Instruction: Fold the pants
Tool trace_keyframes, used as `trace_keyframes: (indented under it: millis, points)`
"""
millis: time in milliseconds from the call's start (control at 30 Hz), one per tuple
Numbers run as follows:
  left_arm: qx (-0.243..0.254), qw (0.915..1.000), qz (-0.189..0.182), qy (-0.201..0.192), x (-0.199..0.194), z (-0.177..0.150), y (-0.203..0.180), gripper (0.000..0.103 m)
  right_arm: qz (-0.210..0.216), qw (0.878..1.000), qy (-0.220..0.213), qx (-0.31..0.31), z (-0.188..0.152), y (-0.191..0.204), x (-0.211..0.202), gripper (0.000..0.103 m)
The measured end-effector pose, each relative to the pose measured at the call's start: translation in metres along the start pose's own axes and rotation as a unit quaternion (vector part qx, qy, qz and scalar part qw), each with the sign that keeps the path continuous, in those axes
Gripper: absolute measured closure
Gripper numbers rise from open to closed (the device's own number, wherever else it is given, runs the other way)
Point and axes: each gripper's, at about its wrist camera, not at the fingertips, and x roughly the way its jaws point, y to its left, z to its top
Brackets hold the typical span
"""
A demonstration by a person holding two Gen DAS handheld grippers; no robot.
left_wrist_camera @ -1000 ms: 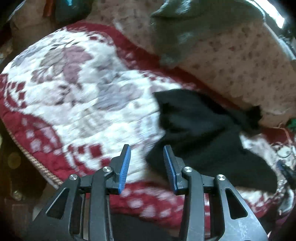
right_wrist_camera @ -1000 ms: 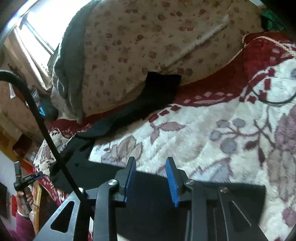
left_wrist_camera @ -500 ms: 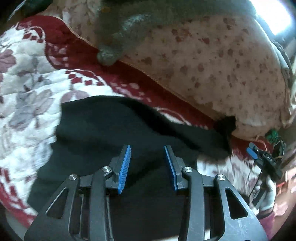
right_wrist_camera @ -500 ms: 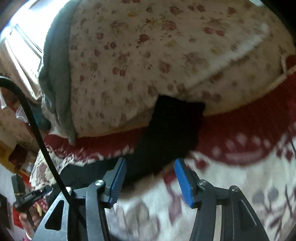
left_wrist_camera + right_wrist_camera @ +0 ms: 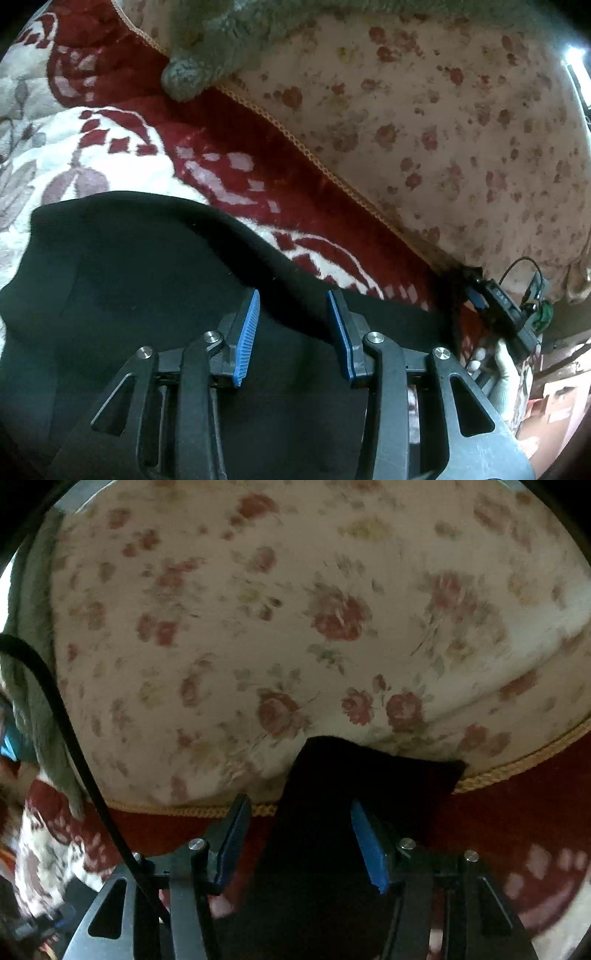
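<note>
Both grippers have closed in on the black pants [image 5: 140, 295] spread across the red floral quilt [image 5: 229, 155]: left gripper [image 5: 293, 328] wide over the near waist, right gripper [image 5: 295, 840] wide astride the far hem [image 5: 373, 771], against the flowered bedding [image 5: 295, 609]; a grasp looks imminent.

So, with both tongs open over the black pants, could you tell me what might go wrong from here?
1. The right tongs straddle the pant leg end, which lies against the floral cushion; closing here might pinch cushion fabric or the gold cord trim too.
2. The left tongs sit over a raised fold in the pants; a grab could catch only one layer, skewing the fold.
3. A black cable hangs beside the right tongs and might snag.
</note>
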Motion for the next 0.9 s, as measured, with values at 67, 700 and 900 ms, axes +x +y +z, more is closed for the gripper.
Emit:
trace_keyframes:
  millis: [67, 700, 900]
  points:
    - [-0.002, 1.0, 0.0, 0.005, 0.009, 0.002, -0.004, 0.067, 0.027, 0.999, -0.001, 0.032, 0.003, -0.012, 0.011, 0.05]
    - [-0.019, 0.9994, 0.02, -0.022, 0.043, 0.008, -0.004, 0.097, 0.148, 0.987, -0.041, 0.049, -0.012, -0.075, -0.028, 0.098]
    - [-0.001, 0.9991, 0.011, -0.042, 0.015, -0.004, -0.009, 0.097, 0.166, 0.983, -0.063, 0.046, -0.017, -0.08, -0.066, 0.098]
